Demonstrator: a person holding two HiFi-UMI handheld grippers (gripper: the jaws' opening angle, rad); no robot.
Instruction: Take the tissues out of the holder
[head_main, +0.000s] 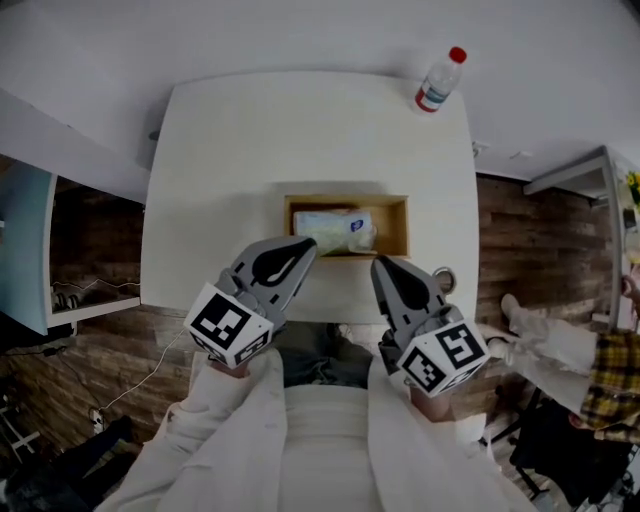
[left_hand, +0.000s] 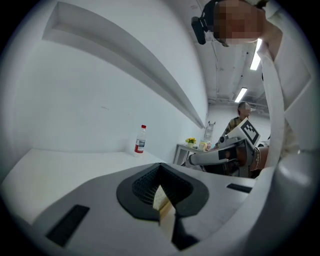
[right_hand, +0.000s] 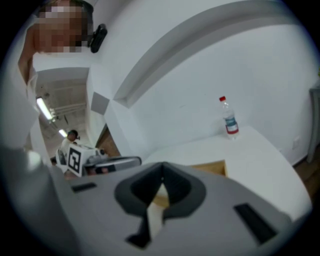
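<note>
Pale pack of tissues lies inside the wooden holder, an open-topped box at centre frame in the head view, sitting on the white desk. The pack fills the left and middle of the box; the right end shows bare wood. Tissues are untouched and not yet out.

Left gripper comes in from the lower left, its tip just over the holder's lower-left corner. Jaws closed together, nothing between them; only a sliver of wood shows past the seam in the left gripper view.

Right gripper comes in from the lower right, its tip just below the holder's near wall. Jaws closed too, empty. Whether either tip touches the box cannot be told.

Clear bottle with a red cap and red label stands at the desk's upper right corner, well apart from the holder. Wood-pattern floor lies around the desk. A person in a plaid shirt is at the right edge.
</note>
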